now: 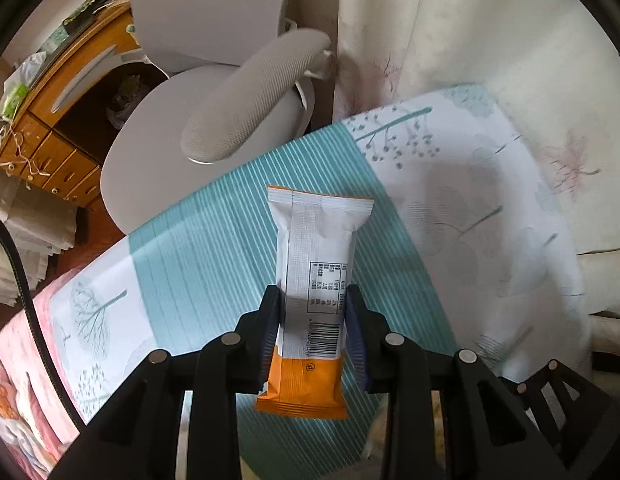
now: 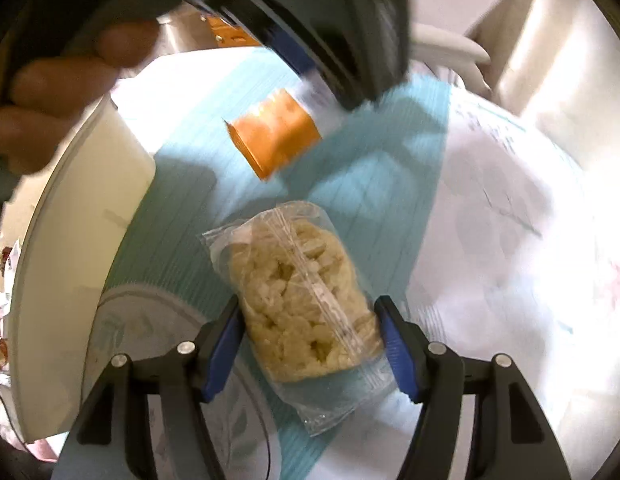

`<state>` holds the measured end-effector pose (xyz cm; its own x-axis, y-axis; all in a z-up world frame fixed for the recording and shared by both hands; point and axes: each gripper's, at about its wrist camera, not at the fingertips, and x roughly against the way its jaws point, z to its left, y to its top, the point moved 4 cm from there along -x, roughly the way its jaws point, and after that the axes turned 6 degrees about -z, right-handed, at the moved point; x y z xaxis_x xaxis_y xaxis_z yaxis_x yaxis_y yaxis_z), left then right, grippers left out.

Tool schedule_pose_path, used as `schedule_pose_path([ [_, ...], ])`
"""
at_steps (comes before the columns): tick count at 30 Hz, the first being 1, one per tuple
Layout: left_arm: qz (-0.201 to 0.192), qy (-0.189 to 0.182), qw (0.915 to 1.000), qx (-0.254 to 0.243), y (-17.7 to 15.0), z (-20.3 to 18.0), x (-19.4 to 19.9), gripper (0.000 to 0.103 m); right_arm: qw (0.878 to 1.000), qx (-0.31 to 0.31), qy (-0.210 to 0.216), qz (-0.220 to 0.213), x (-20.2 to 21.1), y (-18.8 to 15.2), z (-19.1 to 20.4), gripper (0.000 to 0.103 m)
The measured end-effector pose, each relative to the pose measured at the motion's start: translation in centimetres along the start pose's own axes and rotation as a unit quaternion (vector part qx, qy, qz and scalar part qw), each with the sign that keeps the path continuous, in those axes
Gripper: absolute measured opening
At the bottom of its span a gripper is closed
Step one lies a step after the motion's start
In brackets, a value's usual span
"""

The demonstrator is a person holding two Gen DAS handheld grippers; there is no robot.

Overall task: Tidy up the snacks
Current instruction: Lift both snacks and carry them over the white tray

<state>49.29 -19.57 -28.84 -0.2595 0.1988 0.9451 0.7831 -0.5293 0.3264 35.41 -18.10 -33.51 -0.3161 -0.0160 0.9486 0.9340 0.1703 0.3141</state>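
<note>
Right now your left tool (image 1: 313,300) is closed on the orange-and-white snack bar (image 1: 316,264), pinching it across its width a little below the middle, with the printed back panel facing the camera and the sealed top end pointing away. It hangs clear above the teal-striped cloth (image 1: 197,248) on the bench. In the right wrist view its orange end (image 2: 275,132) shows beyond the other packet, blurred. The bar looks light and fairly stiff in its wrapper, but the film is smooth, so judge it slippery; a grip on the filled body, as you have it, should hold better than one on the flat crimped ends.

Your right tool (image 2: 307,322) is set wide around the clear bag of puffed pieces (image 2: 299,300), which lies on the cloth. Its left pad touches or nearly touches the bag; the right pad stands just beside it. Treat this one as light, soft and crushable: the contents would likely break under a hard squeeze, and the loose plastic may slide. Take it across the bulging middle, closing gently.
</note>
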Motion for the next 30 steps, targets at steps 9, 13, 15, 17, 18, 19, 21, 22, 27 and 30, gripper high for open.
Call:
schedule_pose_path([
  [9, -0.048, -0.017, 0.9980, 0.037, -2.5, 1.0, 9.4, 0.030, 0.998, -0.036, -0.044, 0.030, 4.3, -1.5, 0.6, 0.065],
  [13, -0.074, -0.032, 0.9951, 0.057, -4.9, 1.5, 13.9, 0.030, 0.996, -0.059, -0.055, 0.023, 7.3, -2.0, 2.6, 0.065],
  [15, -0.083, -0.037, 0.9937, 0.066, -6.2, 1.9, 15.8, 0.030, 0.996, -0.062, -0.058, 0.020, 8.8, -1.7, 2.9, 0.065],
  [17, -0.096, -0.045, 0.9915, 0.076, -7.8, 2.6, 18.0, 0.030, 0.996, -0.060, -0.067, 0.018, 10.5, -2.0, 4.1, 0.065],
  [18, -0.102, -0.049, 0.9904, 0.079, -8.6, 3.0, 19.0, 0.030, 0.996, -0.059, -0.069, 0.017, 11.1, -2.1, 4.7, 0.065],
  [19, -0.108, -0.051, 0.9894, 0.083, -9.2, 3.4, 19.8, 0.030, 0.996, -0.057, -0.069, 0.016, 11.5, -2.0, 5.1, 0.065],
  [21, -0.120, -0.053, 0.9868, 0.096, -10.9, 4.5, 21.9, 0.030, 0.996, -0.061, -0.068, 0.015, 12.6, -2.1, 6.6, 0.065],
  [22, -0.124, -0.057, 0.9855, 0.101, -11.9, 5.2, 23.0, 0.030, 0.995, -0.066, -0.067, 0.015, 12.6, -2.3, 7.1, 0.065],
  [27, -0.134, -0.057, 0.9851, 0.091, -16.3, 7.7, 26.4, 0.030, 0.992, -0.113, -0.063, 0.004, 15.2, -4.0, 11.0, 0.065],
  [30, -0.132, -0.058, 0.9856, 0.088, -19.4, 9.4, 28.0, 0.030, 0.988, -0.149, -0.049, -0.001, 16.2, -4.6, 13.3, 0.065],
])
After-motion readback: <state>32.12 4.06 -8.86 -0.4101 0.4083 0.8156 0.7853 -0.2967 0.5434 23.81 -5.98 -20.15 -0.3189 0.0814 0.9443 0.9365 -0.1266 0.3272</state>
